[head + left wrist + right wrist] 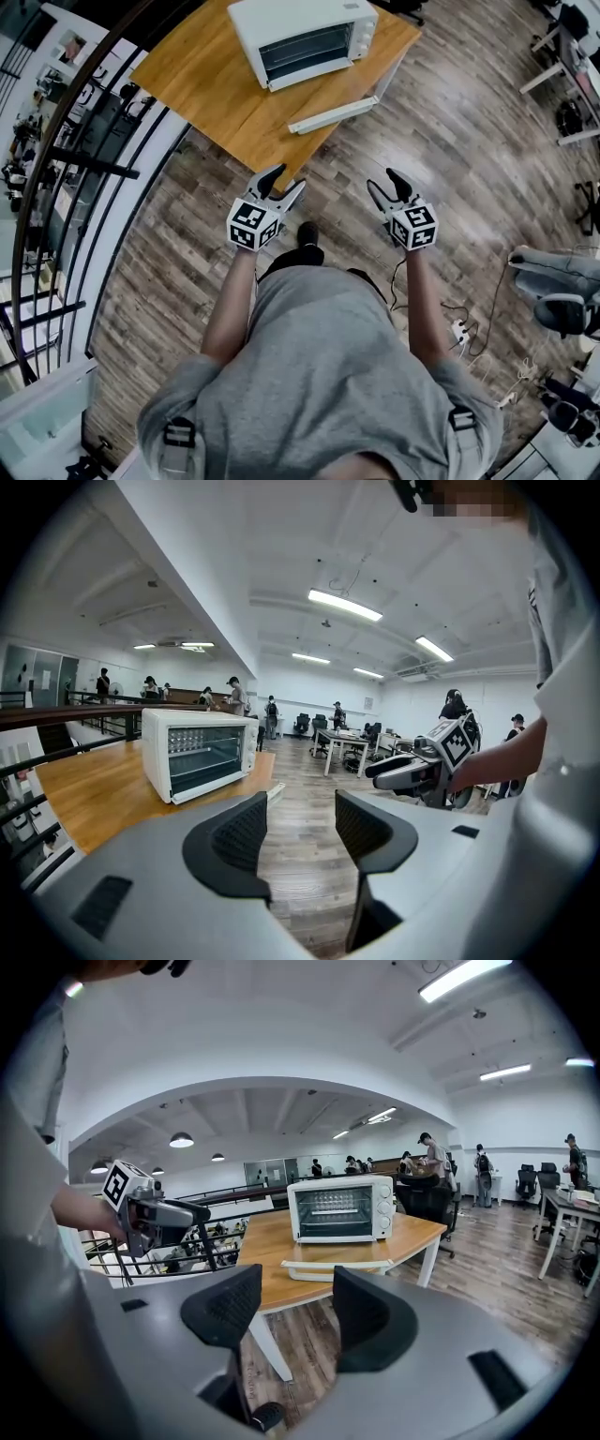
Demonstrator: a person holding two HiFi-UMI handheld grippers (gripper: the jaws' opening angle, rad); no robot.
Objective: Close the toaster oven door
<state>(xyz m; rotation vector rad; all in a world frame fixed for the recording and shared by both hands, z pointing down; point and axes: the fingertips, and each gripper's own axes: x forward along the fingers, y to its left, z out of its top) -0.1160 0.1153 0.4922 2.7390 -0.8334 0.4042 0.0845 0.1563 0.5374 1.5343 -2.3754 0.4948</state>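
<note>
White toaster oven (302, 37) sits at far end of wooden table (202, 80). Door (333, 114) open, folded down flat, handle reaching near table's front edge. Left gripper (287, 178) just off table's near corner, jaws spread, nothing between. Right gripper (382, 180) beside it over plank floor (187, 253), short of table, jaws spread, empty.

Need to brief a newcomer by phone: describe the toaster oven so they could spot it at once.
Find the wooden table beside the black railing. On it stands the toaster oven, a white box with a dark front and knobs at one side. Its only neighbour on the table, a long white piece near the edge, is flat and thin, not boxy.
</note>
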